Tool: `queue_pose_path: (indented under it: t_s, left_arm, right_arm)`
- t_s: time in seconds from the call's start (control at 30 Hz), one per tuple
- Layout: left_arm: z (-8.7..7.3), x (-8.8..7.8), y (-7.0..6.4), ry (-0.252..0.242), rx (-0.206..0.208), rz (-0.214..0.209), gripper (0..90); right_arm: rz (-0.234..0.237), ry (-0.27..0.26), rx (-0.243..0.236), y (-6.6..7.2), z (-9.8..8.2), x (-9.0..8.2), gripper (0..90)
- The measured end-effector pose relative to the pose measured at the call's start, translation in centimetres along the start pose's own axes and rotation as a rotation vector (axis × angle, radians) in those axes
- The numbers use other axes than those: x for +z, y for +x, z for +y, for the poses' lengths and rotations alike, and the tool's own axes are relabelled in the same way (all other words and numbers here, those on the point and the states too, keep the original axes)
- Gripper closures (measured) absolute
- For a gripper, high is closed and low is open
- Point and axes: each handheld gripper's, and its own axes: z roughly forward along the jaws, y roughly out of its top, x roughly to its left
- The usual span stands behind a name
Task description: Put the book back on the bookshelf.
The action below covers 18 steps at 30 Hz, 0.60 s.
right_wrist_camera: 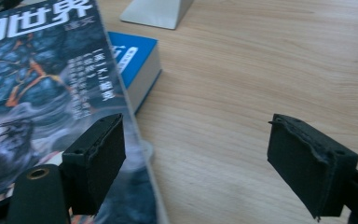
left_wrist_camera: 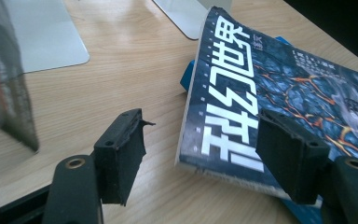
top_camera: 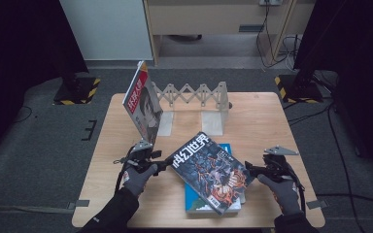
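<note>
A pale wooden worktop (top_camera: 267, 116) on grey carpet, dark curtains either side, and all the action is low in the centre of the high view. There lies the dark magazine (top_camera: 209, 172), white title characters on a cracked-lava cover, resting askew on top of a blue book (top_camera: 199, 204) and overhanging it. The left gripper (top_camera: 167, 164) sits right at the magazine's left edge; in the left gripper view its jaws stand wide, one pad over bare wood, the other above the cover, straddling the edge but pressing on nothing. The right gripper (top_camera: 249, 170) waits at the right edge, jaws just as wide in its own view, one over the cover, one over the worktop, gripping nothing.

Further out, upper centre, a grey accordion book rack (top_camera: 194, 94) with one red-and-white magazine (top_camera: 143, 104) already leaning upright at its left end. So by my reckoning one is shelved, this one is about to be picked up, and the blue book is left.
</note>
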Motion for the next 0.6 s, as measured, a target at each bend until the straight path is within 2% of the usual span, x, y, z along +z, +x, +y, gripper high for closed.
queue_pose_path:
  t_s: [0.1,0.13,0.23,0.37,0.43,0.53,0.6]
  left_arm:
    - [0.1,0.7,0.0,0.011,0.006,-0.006,31.2]
    - [0.2,1.5,0.1,0.03,0.005,-0.021,31.3]
    - [0.0,2.3,0.0,0.07,0.008,-0.05,33.7]
    - [-0.2,2.0,-0.4,0.091,0.019,-0.072,34.8]
    - [-0.4,1.9,-0.6,0.081,0.024,-0.066,34.7]
    - [-0.6,1.6,-0.7,0.098,0.013,-0.076,34.8]
    - [-0.8,1.3,-0.8,0.107,0.021,-0.082,34.8]
  right_arm:
    - [0.017,0.004,-0.014,0.7,-0.2,0.0,19.1]
    - [0.02,0.004,-0.017,0.9,-0.3,0.1,19.1]
    - [0.029,0.016,-0.018,1.4,-0.5,0.3,18.8]
    - [0.03,0.033,-0.037,1.7,-0.6,0.7,18.8]
    - [0.028,0.045,-0.052,1.8,-0.6,0.9,18.9]
    - [0.022,0.045,-0.049,1.8,-0.6,1.0,19.1]
    - [0.021,0.042,-0.046,1.8,-0.6,1.1,19.2]
